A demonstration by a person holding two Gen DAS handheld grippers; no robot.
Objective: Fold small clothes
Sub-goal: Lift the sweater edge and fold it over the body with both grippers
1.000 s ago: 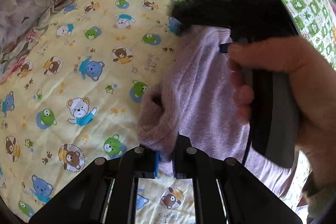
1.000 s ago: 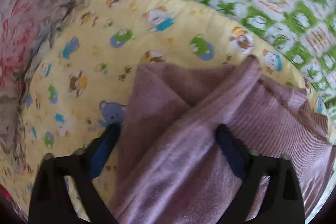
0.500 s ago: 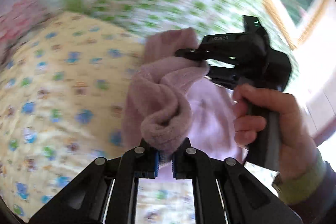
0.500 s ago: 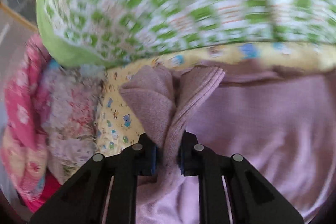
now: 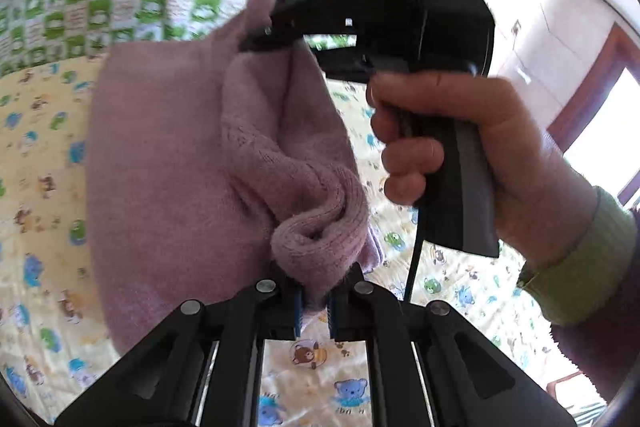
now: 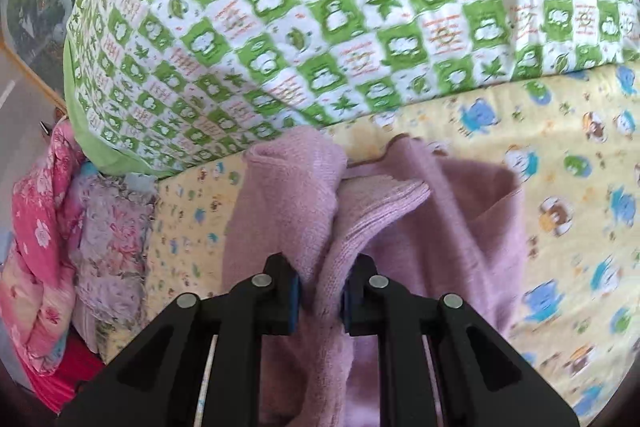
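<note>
A small lilac knitted sweater [image 5: 168, 163] hangs in the air between both grippers above the yellow bear-print sheet [image 5: 36, 187]. My left gripper [image 5: 313, 311] is shut on a rolled cuff or hem of the sweater. My right gripper [image 6: 318, 301] is shut on another bunched edge of the sweater [image 6: 288, 211]. In the left wrist view the right gripper [image 5: 264, 35] shows from the side, held by a hand, pinching the sweater's upper edge. The sweater's lower part droops out of sight.
A green and white checked pillow or quilt [image 6: 320, 7] lies at the back of the sheet. A pile of pink and floral bedding [image 6: 48, 239] sits at the left. A wall and a window [image 5: 600, 131] show at the right.
The right gripper closed on the sweater's edge a second ago. Both grippers have since lifted the sweater off the sheet and raised it higher, so it now hangs between them.
</note>
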